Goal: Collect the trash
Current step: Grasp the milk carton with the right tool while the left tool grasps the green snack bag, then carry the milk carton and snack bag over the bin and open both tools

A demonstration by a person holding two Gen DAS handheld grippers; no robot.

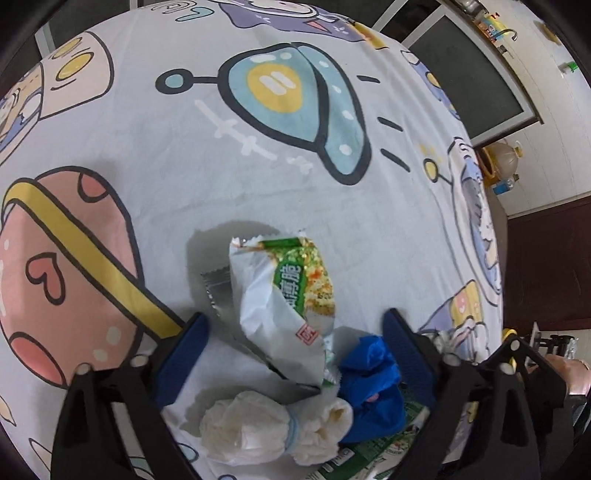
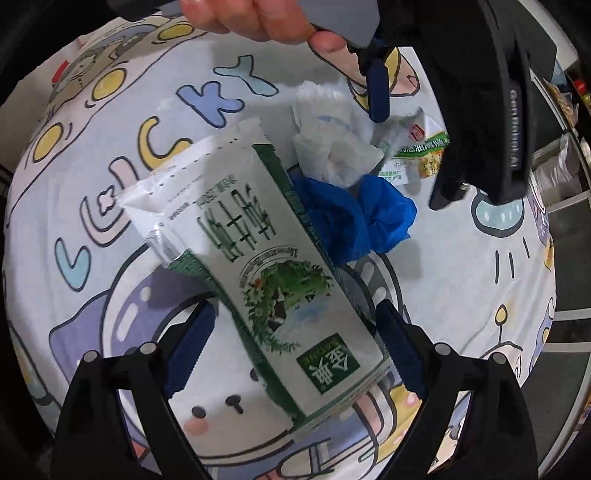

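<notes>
A pile of trash lies on a cartoon-print cloth. In the left wrist view my left gripper point(image 1: 293, 325) is open, its fingers either side of a torn green-and-white snack wrapper point(image 1: 288, 302); a crumpled white tissue wad point(image 1: 266, 428) and a crumpled blue plastic piece point(image 1: 373, 391) lie just below it. In the right wrist view my right gripper point(image 2: 295, 332) is open around a large white-and-green tissue pack point(image 2: 273, 266), pads apart from it. Beyond lie the blue plastic point(image 2: 354, 218), the white tissue point(image 2: 332, 144) and the snack wrapper point(image 2: 417, 147), with my left gripper point(image 2: 413, 122) above them.
The cloth point(image 1: 166, 184) covers the whole surface and drops off at the right edge point(image 1: 495, 258). A dark cabinet and window stand beyond at the right point(image 1: 480, 92). The person's hand point(image 2: 258, 18) holds the left gripper at the top of the right wrist view.
</notes>
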